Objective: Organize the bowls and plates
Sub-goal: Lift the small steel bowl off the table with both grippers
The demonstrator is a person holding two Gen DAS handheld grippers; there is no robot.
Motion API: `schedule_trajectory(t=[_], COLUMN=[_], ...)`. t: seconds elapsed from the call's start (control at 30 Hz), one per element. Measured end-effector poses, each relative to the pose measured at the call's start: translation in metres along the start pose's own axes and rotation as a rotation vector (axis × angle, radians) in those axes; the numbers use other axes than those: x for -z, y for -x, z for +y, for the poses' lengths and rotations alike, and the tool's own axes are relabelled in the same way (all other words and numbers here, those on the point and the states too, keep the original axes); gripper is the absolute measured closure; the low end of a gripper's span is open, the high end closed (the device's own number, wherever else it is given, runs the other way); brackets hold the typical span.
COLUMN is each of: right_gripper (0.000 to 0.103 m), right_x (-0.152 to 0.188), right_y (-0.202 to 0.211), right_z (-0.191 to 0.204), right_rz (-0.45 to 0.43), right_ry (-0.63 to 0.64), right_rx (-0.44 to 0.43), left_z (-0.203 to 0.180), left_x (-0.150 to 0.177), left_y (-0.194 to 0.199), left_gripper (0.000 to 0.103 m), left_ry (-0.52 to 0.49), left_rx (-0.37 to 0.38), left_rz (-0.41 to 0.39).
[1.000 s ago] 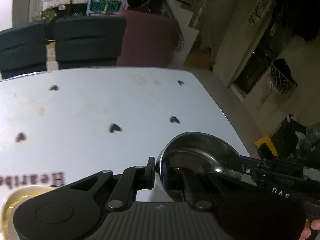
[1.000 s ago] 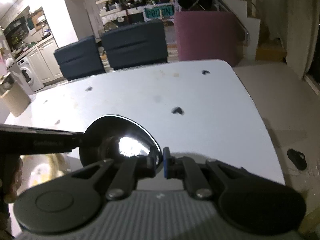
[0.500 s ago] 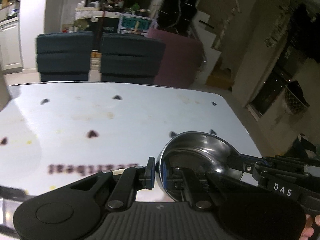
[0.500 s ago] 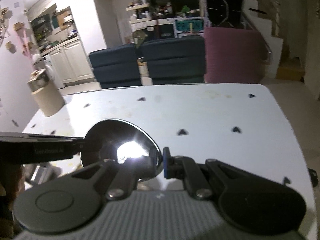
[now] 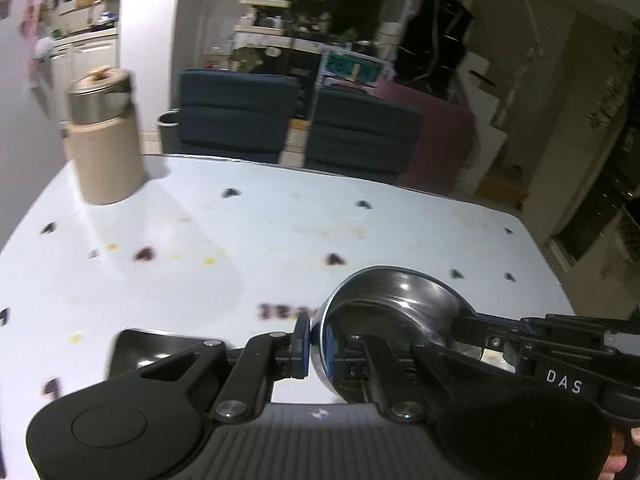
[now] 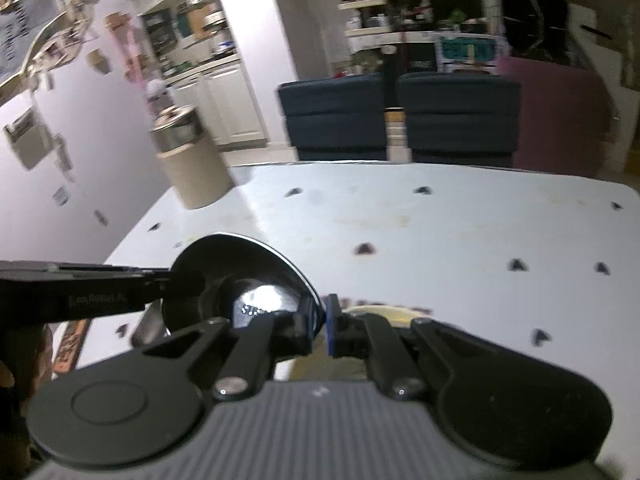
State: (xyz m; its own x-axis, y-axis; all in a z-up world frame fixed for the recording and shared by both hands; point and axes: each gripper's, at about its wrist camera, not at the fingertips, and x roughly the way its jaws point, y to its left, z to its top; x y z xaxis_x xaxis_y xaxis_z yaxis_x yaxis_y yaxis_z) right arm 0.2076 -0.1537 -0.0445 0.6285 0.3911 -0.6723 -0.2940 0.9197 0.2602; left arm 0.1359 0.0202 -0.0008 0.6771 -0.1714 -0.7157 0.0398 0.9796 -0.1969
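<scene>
Both views have swung so a tan canister [image 5: 105, 148] now shows upper left, while left claw [image 5: 316, 350] and right claw [image 6: 320, 326] clench opposite rims of the steel bowl [image 5: 392, 312], lower centre above the surface [image 5: 280, 240].

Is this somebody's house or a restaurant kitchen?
Most likely somebody's house: an open living and dining room. Behind the white table stand dark blue armchairs, with white kitchen cabinets through a doorway and cluttered shelves at the back.
</scene>
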Motion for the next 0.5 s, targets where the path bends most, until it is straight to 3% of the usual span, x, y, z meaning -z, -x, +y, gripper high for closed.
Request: schedule_trajectory(t=[0.3,0.5], right_gripper=[0.096,0.096], right_x=[-0.001,-0.003], right_y=[-0.042,-0.070], right_z=[0.062,0.082], right_rz=[0.034,0.081], right_ry=[0.108,0.133], right_rx=[-0.077,-0.121], left_z=[0.070,0.103], left_x=[0.017,0.029], left_y=[0.018,0.011], left_gripper=[0.094,0.094], left_ry=[0.119,0.207], left_rx=[-0.109,-0.130], left_rz=[-0.026,-0.019])
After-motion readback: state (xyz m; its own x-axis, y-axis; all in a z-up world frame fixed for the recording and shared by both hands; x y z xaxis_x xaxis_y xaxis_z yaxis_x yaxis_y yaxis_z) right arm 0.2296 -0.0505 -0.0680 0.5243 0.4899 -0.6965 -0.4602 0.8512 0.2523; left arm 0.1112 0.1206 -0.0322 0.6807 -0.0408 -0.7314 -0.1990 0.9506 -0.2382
